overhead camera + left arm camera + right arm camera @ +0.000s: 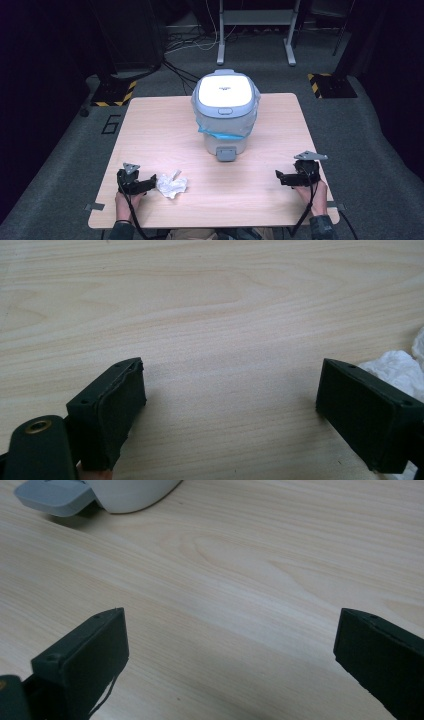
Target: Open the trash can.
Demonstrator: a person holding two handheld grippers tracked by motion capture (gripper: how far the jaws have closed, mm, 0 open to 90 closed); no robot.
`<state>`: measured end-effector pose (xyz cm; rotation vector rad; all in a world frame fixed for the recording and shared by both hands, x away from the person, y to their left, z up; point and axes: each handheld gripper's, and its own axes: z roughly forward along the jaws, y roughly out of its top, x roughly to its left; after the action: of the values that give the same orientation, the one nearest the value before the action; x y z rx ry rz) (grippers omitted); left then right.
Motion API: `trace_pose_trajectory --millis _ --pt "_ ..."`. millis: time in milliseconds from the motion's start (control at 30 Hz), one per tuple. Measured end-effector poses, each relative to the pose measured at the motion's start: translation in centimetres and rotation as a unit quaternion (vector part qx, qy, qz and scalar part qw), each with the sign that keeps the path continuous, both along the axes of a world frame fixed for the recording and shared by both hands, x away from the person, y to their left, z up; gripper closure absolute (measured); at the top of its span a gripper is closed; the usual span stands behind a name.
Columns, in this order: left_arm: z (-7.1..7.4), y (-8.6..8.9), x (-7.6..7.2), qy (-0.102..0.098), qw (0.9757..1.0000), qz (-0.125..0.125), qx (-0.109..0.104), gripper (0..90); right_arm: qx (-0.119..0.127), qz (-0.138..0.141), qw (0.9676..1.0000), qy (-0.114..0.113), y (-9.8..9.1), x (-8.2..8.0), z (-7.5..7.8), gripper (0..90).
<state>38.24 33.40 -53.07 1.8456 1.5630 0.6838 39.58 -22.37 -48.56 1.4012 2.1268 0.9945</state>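
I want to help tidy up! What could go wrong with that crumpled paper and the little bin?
1. The crumpled paper is light, and it lies beside the open left gripper, not between its jaws; a nudge could push it away.
2. The bin has its lid shut, so the paper probably cannot go in yet.
3. The blue bag hangs loose under the lid and might snag.

A laboratory or recording studio is indicated. A lone light-wood surface (150, 130) is set on grey carpet (65, 165) in a darkened room, with loose cables (185, 45) trailing across the floor beyond it. Yellow-and-black hazard-striped stand bases (114, 93) are placed at either far corner, and the legs of a grey metal frame (255, 30) are seen behind.
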Motion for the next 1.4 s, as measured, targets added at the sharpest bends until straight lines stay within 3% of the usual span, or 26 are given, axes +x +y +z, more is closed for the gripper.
trace_pose_trajectory --millis 567,1400 --pt "0.0 0.0 0.0 0.000 1.0000 -0.001 0.000 12.0 -0.007 0.049 0.9987 -0.010 3.3 1.9 2.0 1.9" --pt "0.0 0.0 0.0 0.000 1.0000 -0.003 0.000 11.9 -0.010 0.097 0.9952 -0.006 7.3 4.1 2.9 2.4"
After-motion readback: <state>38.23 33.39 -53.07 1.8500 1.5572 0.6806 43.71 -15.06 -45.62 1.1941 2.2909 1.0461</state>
